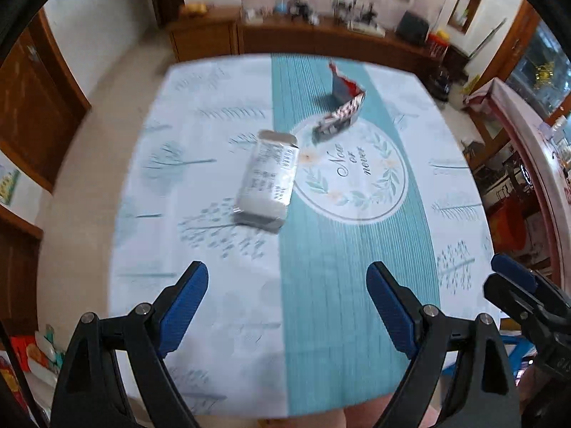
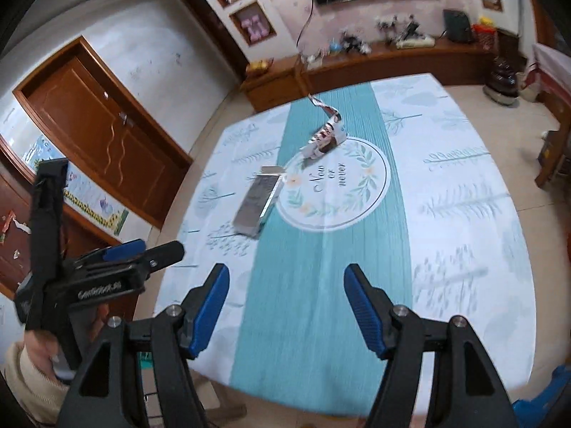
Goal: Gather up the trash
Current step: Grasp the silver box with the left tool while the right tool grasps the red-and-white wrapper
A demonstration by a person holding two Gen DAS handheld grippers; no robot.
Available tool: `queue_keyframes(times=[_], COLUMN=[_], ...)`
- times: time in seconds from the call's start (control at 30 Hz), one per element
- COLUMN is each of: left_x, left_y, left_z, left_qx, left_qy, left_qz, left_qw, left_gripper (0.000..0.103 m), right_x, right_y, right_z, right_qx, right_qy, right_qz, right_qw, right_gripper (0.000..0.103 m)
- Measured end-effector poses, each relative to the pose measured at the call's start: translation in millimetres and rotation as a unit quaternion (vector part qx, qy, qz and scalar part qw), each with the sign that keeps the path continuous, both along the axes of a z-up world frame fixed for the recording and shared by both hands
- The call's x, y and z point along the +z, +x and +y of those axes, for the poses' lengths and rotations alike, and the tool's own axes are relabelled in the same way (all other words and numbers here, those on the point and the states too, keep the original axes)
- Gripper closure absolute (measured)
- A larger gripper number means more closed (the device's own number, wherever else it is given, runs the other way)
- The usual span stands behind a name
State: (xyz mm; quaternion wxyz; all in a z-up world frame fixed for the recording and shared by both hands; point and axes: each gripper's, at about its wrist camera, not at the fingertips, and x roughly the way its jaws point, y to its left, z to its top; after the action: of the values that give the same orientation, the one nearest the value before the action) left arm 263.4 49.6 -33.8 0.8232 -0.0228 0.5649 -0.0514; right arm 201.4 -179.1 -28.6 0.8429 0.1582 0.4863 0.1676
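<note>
Teal and white cloth covers the table (image 1: 200, 285), with a teal band running down its middle and a round printed emblem (image 1: 351, 174) reading "Now or never". Two pieces of trash lie on it. A silvery foil packet (image 1: 267, 182), printed with small text, lies flat at the left edge of the teal band, just beside the emblem. A torn wrapper (image 1: 339, 114) in red, white and dark print stands crumpled at the far rim of the emblem, near the packet but apart from it. The left gripper (image 1: 287, 306) hangs over the near part of the table, its blue-padded fingers (image 1: 185, 303) spread wide with nothing between them. The right gripper (image 2: 285, 306) is likewise spread and empty above the teal band, well short of both pieces. In the right wrist view, the left gripper appears at the left edge, held by a hand (image 2: 39, 349) in a pale sleeve. Wooden cabinets (image 1: 285, 39) line the far wall.
</note>
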Motion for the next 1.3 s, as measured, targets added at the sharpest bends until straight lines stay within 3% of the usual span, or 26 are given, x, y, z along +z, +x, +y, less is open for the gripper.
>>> queue_keyframes(times=[0.3,0.57,0.67,0.77,0.97,1.1,1.3], left_x=[-79,-125,-136,-135,-132,-117,-96], left_y=[110,148,154,157,160,159,163], left_z=[-7,0,4,8,22,31,33], left_qx=[0.044,0.059,0.074,0.088,0.148,0.185,0.2], left_qy=[0.032,0.04,0.029,0.031,0.032,0.024,0.028], left_qz=[0.094,0.147,0.159,0.15,0.138,0.113,0.082], left_qw=[0.9941,0.9867,0.984,0.9843,0.9788,0.976,0.976], left_gripper=[0.014,0.014,0.027,0.034,0.036,0.036,0.036], right_x=[-38,-68,-76,-83,-90,-99,-109], right_y=[125,197,217,235,268,288,305], right_z=[-25,-18,-17,-16,-13,-10,-2], right_qx=[0.056,0.07,0.066,0.062,0.042,0.021,0.0], right_qy=[0.001,0.023,0.032,0.038,0.034,0.025,0.02], right_qz=[0.033,0.058,0.068,0.073,0.079,0.094,0.111], right_qw=[0.998,0.996,0.995,0.995,0.995,0.995,0.994], right_gripper=[0.036,0.036,0.036,0.036,0.036,0.037,0.039])
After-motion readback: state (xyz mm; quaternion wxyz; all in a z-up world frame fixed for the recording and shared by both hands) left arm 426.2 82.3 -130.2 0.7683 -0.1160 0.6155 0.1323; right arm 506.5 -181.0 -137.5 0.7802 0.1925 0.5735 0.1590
